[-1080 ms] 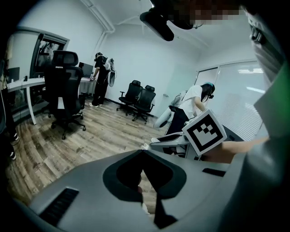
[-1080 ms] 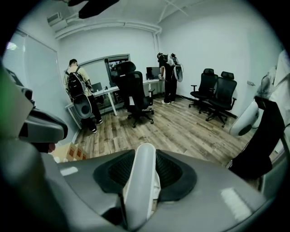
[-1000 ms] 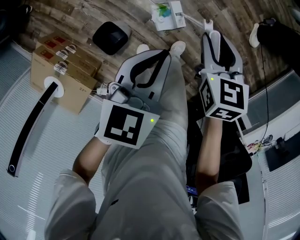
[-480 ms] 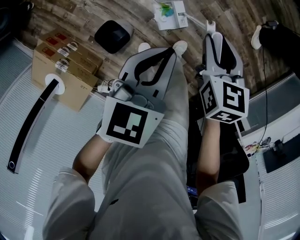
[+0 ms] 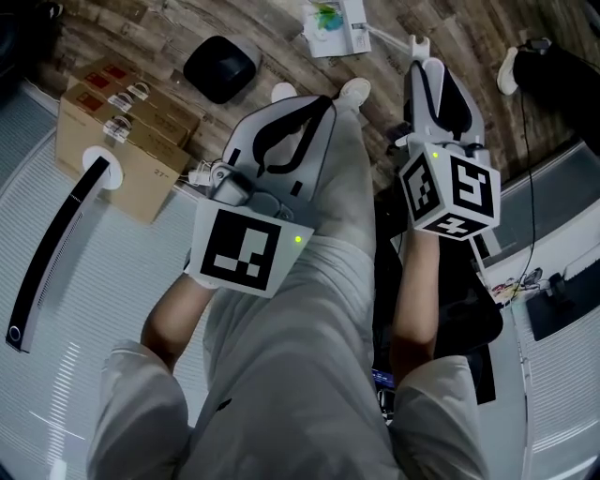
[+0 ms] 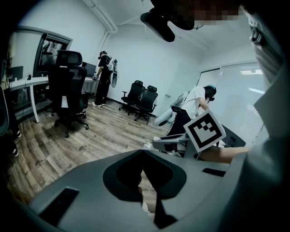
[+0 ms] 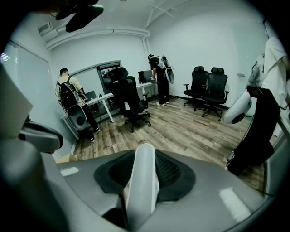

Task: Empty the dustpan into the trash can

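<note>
My right gripper points down at the wood floor, shut on a white rounded handle that runs up between its jaws. The handle's tip pokes out past the fingertips. A thin white rod leads from there to a white dustpan with colourful bits on it, at the top edge. The black trash can stands on the floor to the left of the dustpan, ahead of my left gripper. That gripper is shut and holds nothing.
Cardboard boxes lie at the left, beside a long black curved bar on a white base. My shoes sit between the grippers. Black office chairs and standing people fill the room beyond.
The left gripper has drifted slightly to the left. The right gripper has rolled a little, still on the white handle. Nothing was picked up or let go.
</note>
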Action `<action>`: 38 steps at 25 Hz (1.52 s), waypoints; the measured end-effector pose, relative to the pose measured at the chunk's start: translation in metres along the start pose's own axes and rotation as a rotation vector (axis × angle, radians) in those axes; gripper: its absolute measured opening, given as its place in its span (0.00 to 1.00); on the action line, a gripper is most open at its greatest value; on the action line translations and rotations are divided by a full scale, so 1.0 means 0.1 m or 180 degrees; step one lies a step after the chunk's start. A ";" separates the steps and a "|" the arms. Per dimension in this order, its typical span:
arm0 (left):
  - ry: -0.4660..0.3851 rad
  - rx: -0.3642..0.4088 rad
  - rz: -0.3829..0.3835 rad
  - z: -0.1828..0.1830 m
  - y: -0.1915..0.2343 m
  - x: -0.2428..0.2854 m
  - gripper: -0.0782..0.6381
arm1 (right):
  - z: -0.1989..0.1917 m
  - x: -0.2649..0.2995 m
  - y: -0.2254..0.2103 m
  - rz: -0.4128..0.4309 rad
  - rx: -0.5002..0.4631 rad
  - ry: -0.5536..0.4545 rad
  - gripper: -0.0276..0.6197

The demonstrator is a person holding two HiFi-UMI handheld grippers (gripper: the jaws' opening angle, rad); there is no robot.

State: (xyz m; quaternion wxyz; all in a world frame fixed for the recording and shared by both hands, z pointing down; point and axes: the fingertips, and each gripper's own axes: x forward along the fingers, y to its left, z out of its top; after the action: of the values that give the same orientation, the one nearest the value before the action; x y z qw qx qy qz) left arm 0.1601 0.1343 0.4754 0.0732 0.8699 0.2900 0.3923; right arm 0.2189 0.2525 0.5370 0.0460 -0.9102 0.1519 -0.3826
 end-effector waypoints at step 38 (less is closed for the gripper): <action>-0.0298 0.0349 0.0038 0.32 -0.18 -0.57 0.12 | 0.65 -1.07 0.37 -0.0068 0.0362 -0.0445 0.26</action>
State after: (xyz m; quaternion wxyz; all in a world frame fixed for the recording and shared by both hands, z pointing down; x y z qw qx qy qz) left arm 0.1454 0.1202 0.4114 0.0366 0.8917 0.3021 0.3350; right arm 0.1860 0.2486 0.4110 0.1040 -0.9322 0.1166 -0.3266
